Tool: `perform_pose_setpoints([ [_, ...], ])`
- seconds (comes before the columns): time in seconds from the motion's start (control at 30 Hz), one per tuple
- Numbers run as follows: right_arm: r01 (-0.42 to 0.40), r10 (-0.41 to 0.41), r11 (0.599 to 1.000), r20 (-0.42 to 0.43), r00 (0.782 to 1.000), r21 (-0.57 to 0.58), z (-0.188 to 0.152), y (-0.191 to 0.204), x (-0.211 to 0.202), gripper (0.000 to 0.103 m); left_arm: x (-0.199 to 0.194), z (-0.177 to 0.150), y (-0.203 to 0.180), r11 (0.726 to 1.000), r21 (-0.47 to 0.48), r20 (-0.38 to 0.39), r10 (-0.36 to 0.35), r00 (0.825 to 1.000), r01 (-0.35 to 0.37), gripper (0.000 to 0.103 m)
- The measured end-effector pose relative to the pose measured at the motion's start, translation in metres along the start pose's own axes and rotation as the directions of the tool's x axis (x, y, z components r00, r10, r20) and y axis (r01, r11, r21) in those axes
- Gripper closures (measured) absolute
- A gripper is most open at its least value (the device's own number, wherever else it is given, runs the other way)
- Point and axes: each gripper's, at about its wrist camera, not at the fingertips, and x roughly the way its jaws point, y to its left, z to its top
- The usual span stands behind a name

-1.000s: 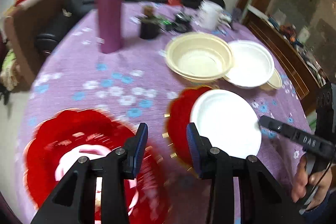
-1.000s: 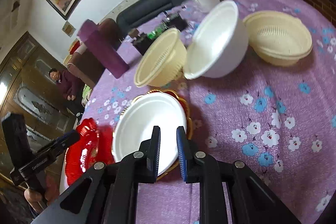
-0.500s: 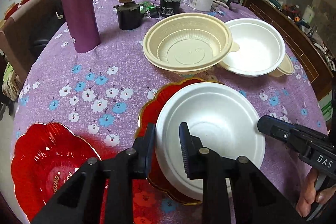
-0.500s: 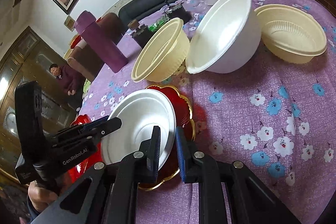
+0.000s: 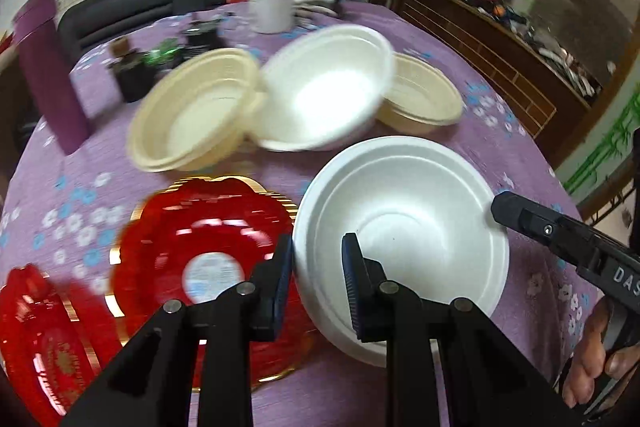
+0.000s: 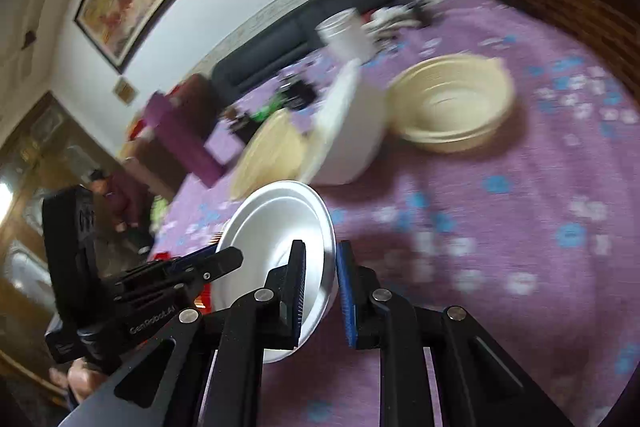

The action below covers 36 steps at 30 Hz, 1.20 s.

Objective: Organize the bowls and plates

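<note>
White bowl (image 5: 404,211) between both grippers' pads: matt foam look, smooth. Red plate (image 5: 204,247) just left of the left gripper (image 5: 316,279): glossy plastic, gold edge. Cream bowls (image 5: 192,115) beyond it: ribbed plastic, slight sheen. Tablecloth (image 6: 500,227) under the right gripper (image 6: 320,291): matt purple cloth, flower print. Gripper frames: matt black plastic with metal pins; pads (image 5: 352,291) blue, finely ribbed. Cabinet (image 5: 492,39) far right: glossy dark wood.

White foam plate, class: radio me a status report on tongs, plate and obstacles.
Both tongs, left and right, grip the white foam plate by its rim. Left jaws opening slightly. Red dish alongside; bowls beyond.
</note>
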Motion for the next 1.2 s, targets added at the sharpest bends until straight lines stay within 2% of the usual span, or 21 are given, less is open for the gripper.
perform_pose_setpoints([
  [0.1, 0.059, -0.059, 0.998, 0.002, 0.998, 0.008, -0.007, -0.018, -0.006, 0.085, 0.019, -0.002, -0.024, 0.999, 0.037, -0.012, 0.02, 1.0, -0.02, 0.077],
  [0.23, 0.116, -0.116, 0.993, 0.007, 0.993, -0.007, -0.01, -0.032, -0.011, 0.085, 0.024, -0.007, -0.033, 0.998, 0.063, -0.021, 0.02, 1.0, -0.019, 0.074],
  [0.33, 0.208, -0.204, 0.976, 0.061, 0.977, -0.07, -0.011, -0.027, -0.022, 0.085, 0.014, -0.012, -0.03, 0.996, 0.082, -0.001, 0.03, 1.0, -0.03, 0.073],
  [0.4, 0.24, -0.23, 0.965, 0.1, 0.968, -0.104, -0.01, -0.022, -0.028, 0.084, 0.004, -0.016, -0.025, 0.995, 0.088, 0.02, 0.048, 0.999, -0.05, 0.069],
  [0.5, 0.327, -0.295, 0.925, 0.177, 0.939, -0.193, -0.012, 0.001, -0.036, 0.083, -0.014, -0.022, -0.013, 0.991, 0.094, 0.069, 0.091, 0.993, -0.098, 0.067],
  [0.53, 0.369, -0.323, 0.897, 0.208, 0.923, -0.244, -0.015, 0.015, -0.036, 0.079, -0.019, -0.023, -0.008, 0.988, 0.095, 0.088, 0.116, 0.989, -0.125, 0.066],
  [0.63, 0.423, -0.347, 0.833, 0.258, 0.902, -0.357, -0.026, 0.048, -0.029, 0.068, -0.034, -0.025, 0.008, 0.981, 0.083, 0.13, 0.162, 0.978, -0.173, 0.062],
  [0.73, 0.436, -0.341, 0.784, 0.28, 0.897, -0.442, -0.036, 0.074, -0.019, 0.068, -0.041, -0.024, 0.029, 0.977, 0.046, 0.136, 0.199, 0.971, -0.206, 0.061],
  [0.9, 0.434, -0.328, 0.724, 0.287, 0.9, -0.536, -0.053, 0.107, -0.002, 0.067, -0.04, -0.023, 0.067, 0.968, -0.04, 0.106, 0.251, 0.962, -0.248, 0.061],
  [1.2, 0.403, -0.313, 0.684, 0.253, 0.915, -0.608, -0.073, 0.133, 0.018, 0.067, -0.026, -0.02, 0.1, 0.95, -0.092, 0.05, 0.303, 0.952, -0.298, 0.061],
])
